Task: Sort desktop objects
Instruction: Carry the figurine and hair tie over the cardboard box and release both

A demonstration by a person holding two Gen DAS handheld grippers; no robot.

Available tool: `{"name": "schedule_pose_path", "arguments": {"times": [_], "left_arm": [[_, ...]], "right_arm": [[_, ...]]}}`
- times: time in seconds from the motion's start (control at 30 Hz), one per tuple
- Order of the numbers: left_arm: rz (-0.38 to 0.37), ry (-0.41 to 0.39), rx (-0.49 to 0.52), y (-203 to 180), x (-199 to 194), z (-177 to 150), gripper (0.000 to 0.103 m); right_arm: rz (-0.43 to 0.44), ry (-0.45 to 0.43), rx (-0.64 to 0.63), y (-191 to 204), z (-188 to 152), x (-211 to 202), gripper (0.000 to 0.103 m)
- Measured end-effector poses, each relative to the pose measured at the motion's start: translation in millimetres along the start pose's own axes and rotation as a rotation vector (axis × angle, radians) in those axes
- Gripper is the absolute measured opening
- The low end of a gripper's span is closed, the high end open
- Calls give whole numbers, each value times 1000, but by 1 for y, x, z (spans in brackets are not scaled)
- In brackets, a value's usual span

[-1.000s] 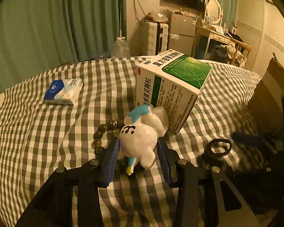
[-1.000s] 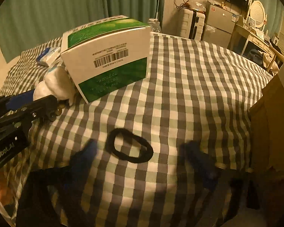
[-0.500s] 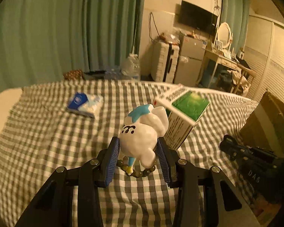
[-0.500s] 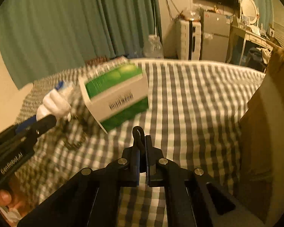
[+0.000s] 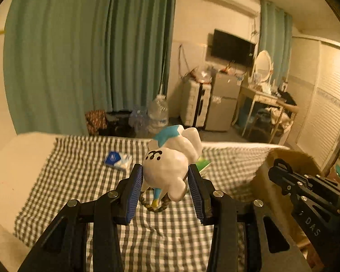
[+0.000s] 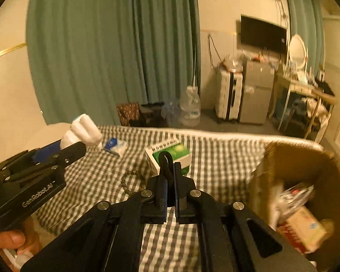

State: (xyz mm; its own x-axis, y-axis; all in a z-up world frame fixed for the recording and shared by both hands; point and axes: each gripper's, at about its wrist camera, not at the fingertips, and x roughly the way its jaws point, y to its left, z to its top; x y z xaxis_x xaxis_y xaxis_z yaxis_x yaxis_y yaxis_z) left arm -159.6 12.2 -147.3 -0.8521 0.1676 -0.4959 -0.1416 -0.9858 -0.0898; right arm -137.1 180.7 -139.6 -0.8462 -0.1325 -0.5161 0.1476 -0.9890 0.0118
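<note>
My left gripper (image 5: 166, 176) is shut on a white figurine with a blue top (image 5: 170, 158), held high above the checkered cloth (image 5: 79, 181). The same figurine (image 6: 83, 133) shows at the left of the right wrist view, in the left gripper (image 6: 72, 147). My right gripper (image 6: 170, 172) is shut on a black hair tie (image 6: 165, 161), whose loop sticks up between the pads. A green and white box (image 6: 170, 151) and a bead bracelet (image 6: 129, 179) lie on the cloth below. A blue and white tissue pack (image 5: 119, 158) lies farther back.
An open cardboard box (image 6: 294, 181) with several packages inside stands at the right. Behind the bed are a green curtain (image 5: 90, 56), water bottles (image 6: 190, 108), a suitcase (image 6: 229, 97) and a desk. A hand (image 6: 11, 240) grips the left gripper's handle.
Both grippers rose well above the cloth. The right gripper closed on the hair tie and lifted it off the cloth. The left gripper lifted the figurine away from the bracelet.
</note>
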Motion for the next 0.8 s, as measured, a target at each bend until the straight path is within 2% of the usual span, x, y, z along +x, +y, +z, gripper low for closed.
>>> {"name": "schedule_pose_path", "arguments": {"times": [0.27,0.33,0.57,0.67,0.8], "left_arm": [[-42,-113,35,-34,-92,14,41],[-42,-114,45,-50,-98,17,41],[-151,-117,57,-126,-105,27,41],[-186,-97,77,-163,-96,30,41],[-220,-65,115,-206,-77,24,41]], "right_arm": [[-43,-113,-25,-18,7,-114,4],[-64,-141,-15,-34,6,-138,4],[-151,-171,46,-99,7,-190,4],[-147,-166,69,-124,2,-200,4],[-140,-133,92,-154,-10,-192,4]]}}
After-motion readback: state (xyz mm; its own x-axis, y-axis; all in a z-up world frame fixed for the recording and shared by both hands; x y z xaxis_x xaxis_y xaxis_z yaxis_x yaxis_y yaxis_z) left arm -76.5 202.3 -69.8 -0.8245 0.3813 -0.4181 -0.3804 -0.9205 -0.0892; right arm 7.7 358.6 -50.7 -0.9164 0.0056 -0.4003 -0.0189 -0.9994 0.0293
